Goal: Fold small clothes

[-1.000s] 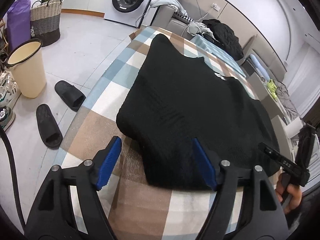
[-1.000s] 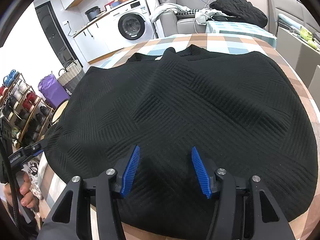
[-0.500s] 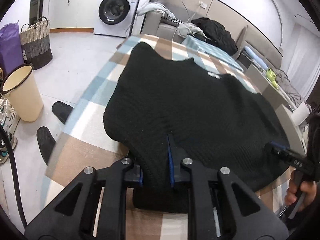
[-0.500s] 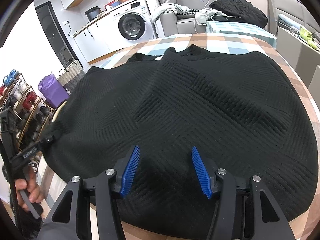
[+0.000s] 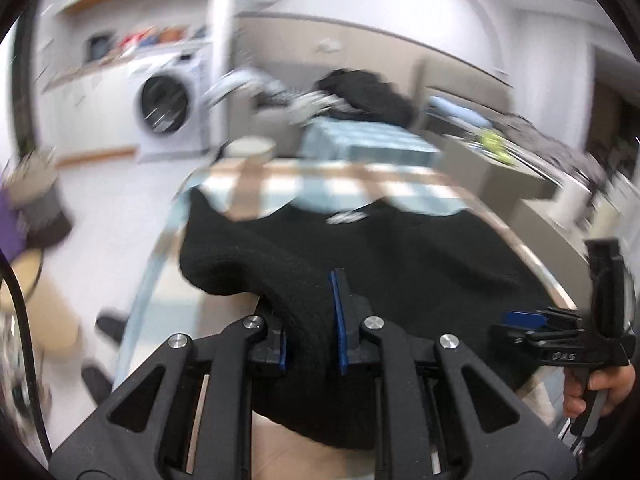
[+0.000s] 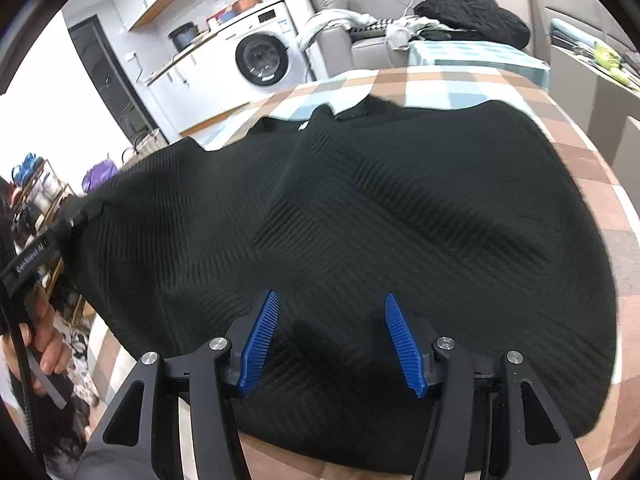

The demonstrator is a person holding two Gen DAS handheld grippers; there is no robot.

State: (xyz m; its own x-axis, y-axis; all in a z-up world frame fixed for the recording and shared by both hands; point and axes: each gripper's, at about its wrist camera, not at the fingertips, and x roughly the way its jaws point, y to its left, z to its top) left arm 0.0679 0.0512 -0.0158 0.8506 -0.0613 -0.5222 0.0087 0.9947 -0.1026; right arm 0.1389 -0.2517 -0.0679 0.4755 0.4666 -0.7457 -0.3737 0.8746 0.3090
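Left wrist view, blurred: left gripper (image 5: 311, 332) apparently pinches ribbed black sweater (image 5: 400, 264).

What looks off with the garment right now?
Only the black garment's near-left corner: it is bunched and lifted off the checked tablecloth in the shut left gripper. The open right gripper holds nothing. No damage visible.

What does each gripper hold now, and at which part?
The left gripper pinches the black sweater at its near-left hem corner. The right gripper is open over the sweater, holding nothing.
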